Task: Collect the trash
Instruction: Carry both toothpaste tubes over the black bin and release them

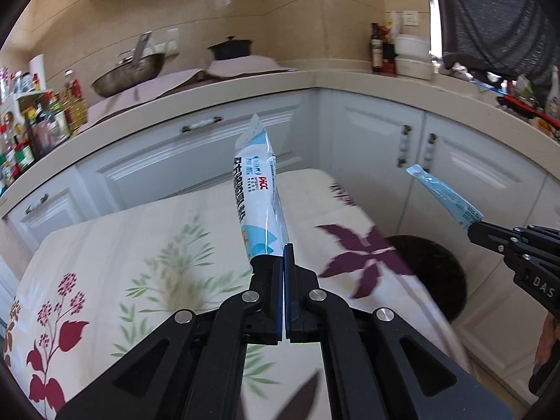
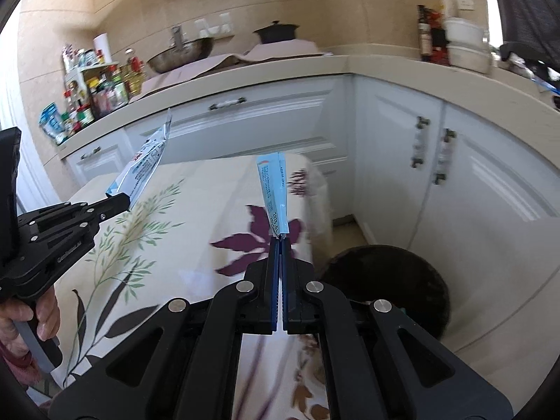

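Observation:
My left gripper (image 1: 282, 250) is shut on the lower end of a white and blue printed wrapper (image 1: 258, 189), which stands up above a table with a floral cloth (image 1: 140, 238). In the right wrist view the same gripper (image 2: 120, 197) and wrapper (image 2: 145, 162) appear at the left, a hand on the handle. My right gripper (image 2: 280, 239) is shut on a thin light-blue packet (image 2: 273, 189) that sticks upward over the table's right end. From the left wrist view, that right gripper (image 1: 472, 227) and blue packet (image 1: 442, 192) show at the right. A dark round bin (image 2: 392, 280) sits on the floor right of the table.
White cabinet doors (image 2: 385, 147) and a beige L-shaped counter (image 2: 280, 70) wrap around the table. The counter holds bottles and jars (image 2: 101, 87), a metal wok (image 2: 180, 54), a black pot (image 2: 276, 31) and white containers (image 2: 465, 45). The dark bin (image 1: 434, 273) stands in the floor corner.

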Available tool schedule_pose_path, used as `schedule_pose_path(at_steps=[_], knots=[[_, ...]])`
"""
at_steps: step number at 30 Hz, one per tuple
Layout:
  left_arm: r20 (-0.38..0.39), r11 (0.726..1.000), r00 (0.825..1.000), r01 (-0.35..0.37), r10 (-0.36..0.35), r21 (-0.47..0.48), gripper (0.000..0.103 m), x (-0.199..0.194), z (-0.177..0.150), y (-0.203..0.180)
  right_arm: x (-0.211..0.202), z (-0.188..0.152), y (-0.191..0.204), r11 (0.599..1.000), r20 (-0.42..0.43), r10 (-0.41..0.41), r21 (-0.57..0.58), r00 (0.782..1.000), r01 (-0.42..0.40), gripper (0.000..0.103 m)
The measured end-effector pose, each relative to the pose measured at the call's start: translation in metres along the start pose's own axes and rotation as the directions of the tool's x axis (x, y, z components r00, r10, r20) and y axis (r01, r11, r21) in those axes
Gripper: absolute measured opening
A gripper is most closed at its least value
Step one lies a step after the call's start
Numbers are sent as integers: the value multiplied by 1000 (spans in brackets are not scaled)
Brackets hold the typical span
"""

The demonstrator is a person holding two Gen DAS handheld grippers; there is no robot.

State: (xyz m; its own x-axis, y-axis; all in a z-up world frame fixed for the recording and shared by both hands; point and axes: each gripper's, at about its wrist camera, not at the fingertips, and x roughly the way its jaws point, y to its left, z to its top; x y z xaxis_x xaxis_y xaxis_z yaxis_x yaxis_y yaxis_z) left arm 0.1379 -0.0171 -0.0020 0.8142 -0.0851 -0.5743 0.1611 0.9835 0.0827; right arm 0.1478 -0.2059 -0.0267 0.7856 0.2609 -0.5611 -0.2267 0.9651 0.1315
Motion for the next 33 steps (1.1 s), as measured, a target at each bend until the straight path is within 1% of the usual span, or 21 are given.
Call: schedule_pose_path(at_steps=[5, 9, 12, 19, 26, 33], knots=[[10, 998, 999, 54, -54, 32, 1, 0, 5, -35, -17, -4, -28, 996, 24, -83, 31, 996, 82, 1], [18, 995, 997, 80, -81, 57, 1, 3, 8, -62, -26, -7, -49, 988, 33, -148, 53, 988, 146, 1], [19, 992, 995, 98, -99, 80, 1, 7, 10, -82, -27, -10, -63, 981, 33, -182, 67, 983, 180, 1], [-2, 986, 992, 122, -123, 114, 1, 28, 13, -121, -26, -16, -86, 971, 34, -219, 103, 975, 215, 1], [-21, 983, 992, 128, -126, 129, 1, 44, 13, -141, -17, -22, -104, 964, 21, -234, 134, 972, 229, 1], [-48, 981, 992, 124, -119, 146, 1, 68, 16, -160, 2, -28, -119, 958, -8, -241, 159, 970, 239, 1]])
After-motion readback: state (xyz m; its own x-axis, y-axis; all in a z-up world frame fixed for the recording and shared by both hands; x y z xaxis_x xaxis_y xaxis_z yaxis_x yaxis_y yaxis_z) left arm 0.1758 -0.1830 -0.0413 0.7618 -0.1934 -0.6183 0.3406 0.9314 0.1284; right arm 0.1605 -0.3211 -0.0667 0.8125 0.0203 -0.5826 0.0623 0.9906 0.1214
